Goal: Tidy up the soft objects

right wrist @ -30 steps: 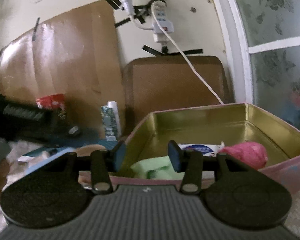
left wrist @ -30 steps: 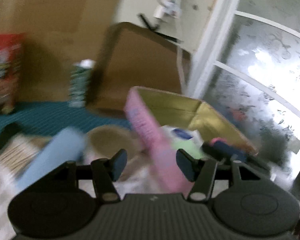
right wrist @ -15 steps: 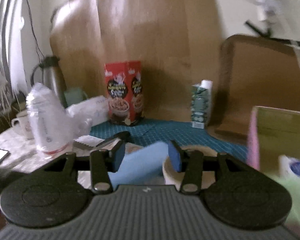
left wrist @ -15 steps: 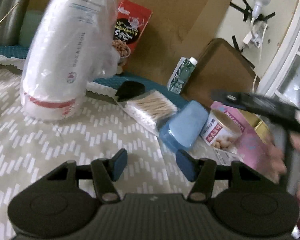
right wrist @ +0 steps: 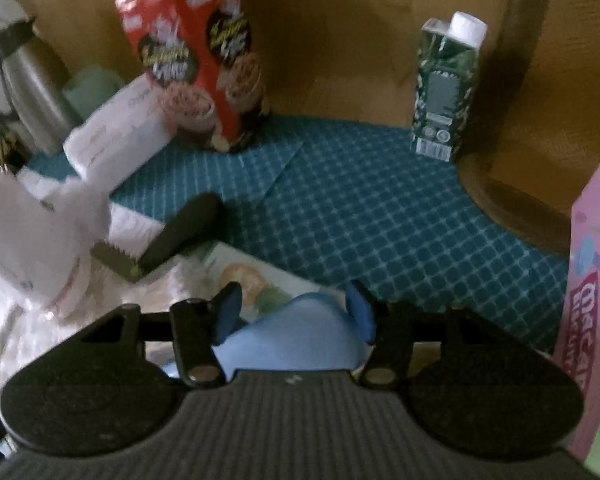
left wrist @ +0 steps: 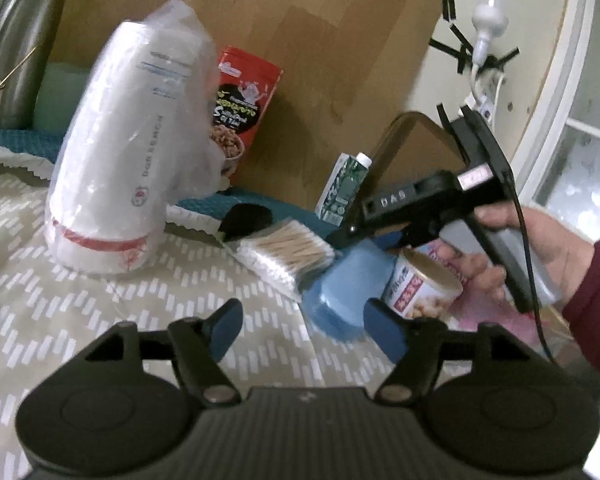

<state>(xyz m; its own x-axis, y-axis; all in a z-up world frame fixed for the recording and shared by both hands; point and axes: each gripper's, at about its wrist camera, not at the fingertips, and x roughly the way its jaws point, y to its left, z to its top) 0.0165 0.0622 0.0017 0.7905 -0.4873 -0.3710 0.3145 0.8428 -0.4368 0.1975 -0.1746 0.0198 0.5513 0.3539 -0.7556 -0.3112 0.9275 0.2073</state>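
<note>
The left gripper [left wrist: 302,330] hovers low over the pale cloth-covered surface [left wrist: 60,320] printed with white dashes; its blue-padded jaws are opening and nothing lies between them. Just ahead of it rests a soft light-blue rounded block [left wrist: 350,284], lying tilted against a clear pack of cotton swabs [left wrist: 286,254]. To the block's right stands a small round tin with a tan lid and red label [left wrist: 422,282]. A tall white stack wrapped in clear plastic [left wrist: 128,152] stands further left, with a red snack pouch [left wrist: 240,104] behind it and a green-patterned drink carton [left wrist: 344,188] against the brown board.

A hand in a dark red sleeve [left wrist: 540,248] holds the right gripper [right wrist: 296,312] pointing down over the light-blue block [right wrist: 296,336]. Its jaws are opening and straddle the block's rounded top; the blue pads stand just beside its sides, and I cannot tell whether they touch it. In the right wrist view, blurred, a teal checked mat [right wrist: 380,208] spreads behind the block, and the wall of a pink box [right wrist: 592,300] rises at the right edge.
</note>
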